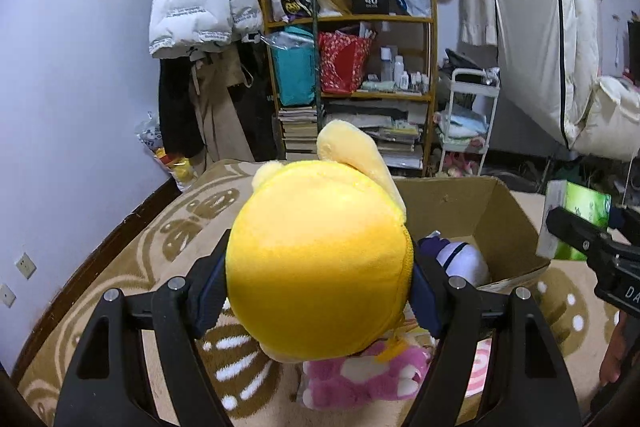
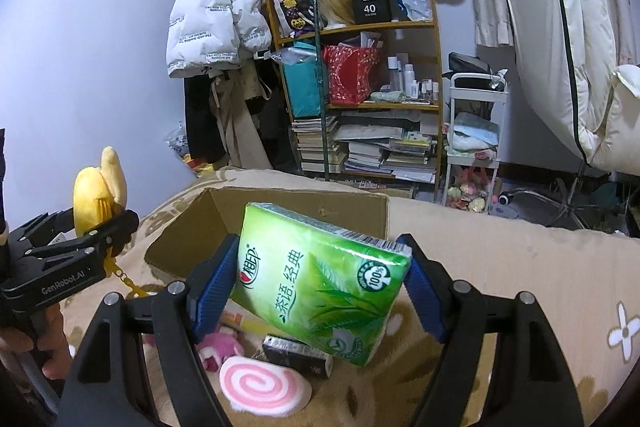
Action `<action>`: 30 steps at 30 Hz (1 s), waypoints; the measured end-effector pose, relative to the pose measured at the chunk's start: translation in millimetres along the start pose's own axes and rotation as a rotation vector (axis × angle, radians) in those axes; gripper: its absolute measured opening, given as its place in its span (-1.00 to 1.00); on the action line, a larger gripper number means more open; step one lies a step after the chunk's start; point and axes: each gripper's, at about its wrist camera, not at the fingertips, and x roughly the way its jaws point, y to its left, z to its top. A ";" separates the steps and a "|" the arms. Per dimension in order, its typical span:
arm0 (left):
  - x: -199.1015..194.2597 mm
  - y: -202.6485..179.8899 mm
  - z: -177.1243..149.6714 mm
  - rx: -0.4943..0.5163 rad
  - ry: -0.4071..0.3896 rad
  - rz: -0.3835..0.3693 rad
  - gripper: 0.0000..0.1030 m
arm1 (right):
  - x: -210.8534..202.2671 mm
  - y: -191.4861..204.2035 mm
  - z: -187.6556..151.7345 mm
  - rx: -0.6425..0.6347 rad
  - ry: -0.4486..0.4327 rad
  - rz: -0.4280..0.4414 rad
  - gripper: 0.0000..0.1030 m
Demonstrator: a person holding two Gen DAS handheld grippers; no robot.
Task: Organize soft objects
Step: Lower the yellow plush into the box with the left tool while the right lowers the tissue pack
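My left gripper (image 1: 316, 291) is shut on a yellow plush toy (image 1: 320, 259), held above the carpet just left of an open cardboard box (image 1: 500, 211). A white and purple plush (image 1: 460, 255) lies inside the box. My right gripper (image 2: 320, 287) is shut on a green tissue pack (image 2: 320, 283), held in front of the box (image 2: 352, 203). The left gripper (image 2: 80, 247) with the yellow plush (image 2: 98, 195) shows at the left in the right wrist view; the tissue pack (image 1: 576, 223) shows at the right in the left wrist view. A pink plush (image 1: 360, 379) lies below.
A pink swirl cushion (image 2: 264, 387), a pink plush (image 2: 220, 347) and a dark small box (image 2: 296, 355) lie on the beige patterned carpet (image 2: 520, 267). A cluttered wooden shelf (image 2: 380, 99), a white cart (image 2: 476, 139) and hanging coats (image 2: 212, 27) stand behind.
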 end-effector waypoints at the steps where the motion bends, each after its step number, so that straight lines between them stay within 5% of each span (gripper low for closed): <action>1: 2.8 -0.4 0.0 0.001 0.003 -0.002 0.46 | 3.0 -0.5 0.4 -0.001 0.003 0.000 0.59; 21: 29.5 -9.0 12.3 -0.002 -0.064 -0.098 0.47 | 37.8 -0.6 14.8 -0.003 -0.001 -0.007 0.59; 30: 58.0 -17.5 8.7 0.017 0.032 -0.113 0.48 | 53.7 -1.6 17.1 0.003 0.011 0.011 0.60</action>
